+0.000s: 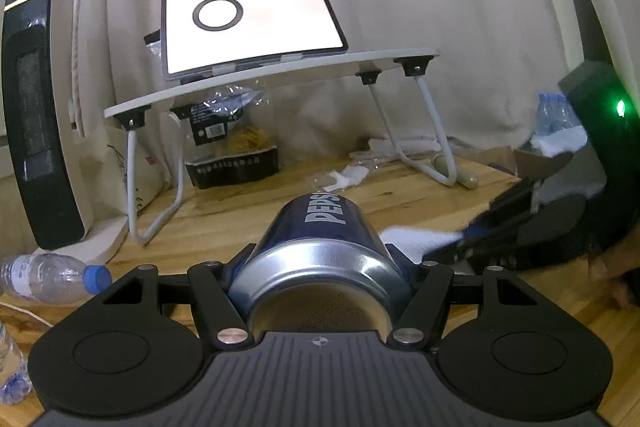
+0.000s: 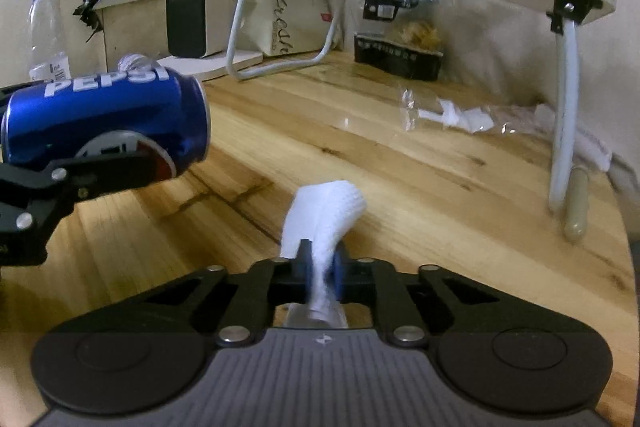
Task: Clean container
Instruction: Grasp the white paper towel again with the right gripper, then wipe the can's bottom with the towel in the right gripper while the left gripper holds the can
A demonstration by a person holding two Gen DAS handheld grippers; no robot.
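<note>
Wood tabletop spreads under everything, with a white folding lap desk standing on it at the back and a snack bag tucked beneath, some yellowish food showing through its clear part. Next in size, the Pepsi can lies on its side in the air above the wood, pinched across its body by the left gripper; whether anything is inside cannot be told, since the far end faces away. Thin aluminium like this is probably light, slick and easy to dent, so a moderate squeeze on the middle of the wall seems wise. Smallest, the folded white tissue is soft and limp, clamped between the closed fingers of the right gripper, near the can but apart from it.
</note>
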